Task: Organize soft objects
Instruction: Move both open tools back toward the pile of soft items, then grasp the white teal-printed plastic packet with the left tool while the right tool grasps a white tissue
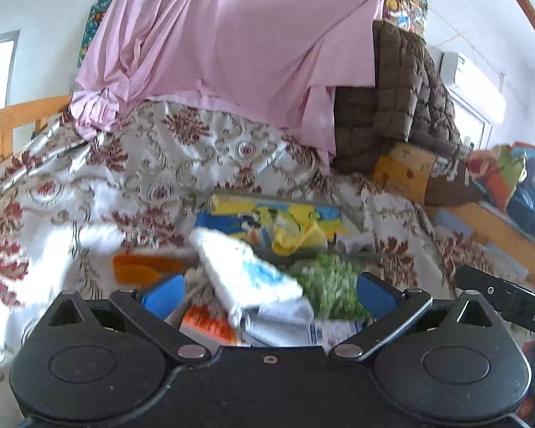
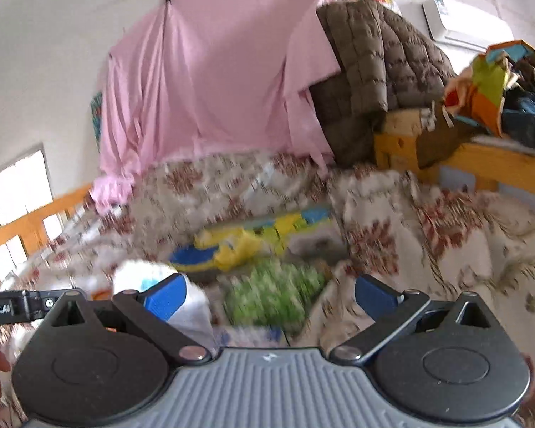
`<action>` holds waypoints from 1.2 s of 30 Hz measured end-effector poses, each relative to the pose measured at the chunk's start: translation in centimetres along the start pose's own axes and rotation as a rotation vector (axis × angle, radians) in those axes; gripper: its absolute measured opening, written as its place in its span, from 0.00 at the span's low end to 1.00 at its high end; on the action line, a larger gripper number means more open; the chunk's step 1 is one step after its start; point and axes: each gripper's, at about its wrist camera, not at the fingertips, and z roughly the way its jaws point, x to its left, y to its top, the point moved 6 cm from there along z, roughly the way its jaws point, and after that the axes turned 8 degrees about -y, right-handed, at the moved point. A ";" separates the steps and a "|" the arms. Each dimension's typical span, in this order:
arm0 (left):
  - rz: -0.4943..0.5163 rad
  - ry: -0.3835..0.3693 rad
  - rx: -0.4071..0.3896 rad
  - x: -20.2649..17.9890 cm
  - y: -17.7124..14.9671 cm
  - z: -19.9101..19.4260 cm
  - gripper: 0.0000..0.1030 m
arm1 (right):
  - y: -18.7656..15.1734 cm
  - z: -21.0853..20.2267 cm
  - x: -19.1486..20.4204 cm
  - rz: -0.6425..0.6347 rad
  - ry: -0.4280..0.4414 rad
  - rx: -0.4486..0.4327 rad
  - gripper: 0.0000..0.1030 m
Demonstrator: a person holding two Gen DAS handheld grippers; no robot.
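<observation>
A pile of soft things lies on the floral bedspread (image 1: pixel 132 164). In the left wrist view my left gripper (image 1: pixel 269 294) is open just above a white cloth with a blue print (image 1: pixel 246 267), with an orange and white item (image 1: pixel 207 321) under it. A fuzzy green cloth (image 1: pixel 326 278) lies to the right, and a yellow cloth (image 1: pixel 296 237) sits on a blue and yellow patterned piece (image 1: pixel 232 210) behind. In the right wrist view my right gripper (image 2: pixel 271 296) is open over the green cloth (image 2: pixel 271 292); the white cloth (image 2: pixel 142 274) lies at its left.
A pink sheet (image 1: pixel 232 42) hangs on the wall behind the bed. A brown quilted blanket (image 1: pixel 403 92) is heaped on a wooden frame (image 1: pixel 403 171) at the right, with colourful bags (image 2: pixel 495 82) further right. A wooden headboard (image 1: pixel 3 125) stands at the left.
</observation>
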 end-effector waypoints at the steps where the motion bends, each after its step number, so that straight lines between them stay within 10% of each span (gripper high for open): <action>1: -0.002 -0.003 0.018 0.1 -0.7 -0.1 0.99 | -0.3 0.0 -0.1 -0.002 -0.004 0.015 1.00; 36: 0.149 -0.225 0.321 -3.3 -9.5 4.3 0.99 | -5.2 4.6 -0.1 -0.048 -0.035 0.321 1.00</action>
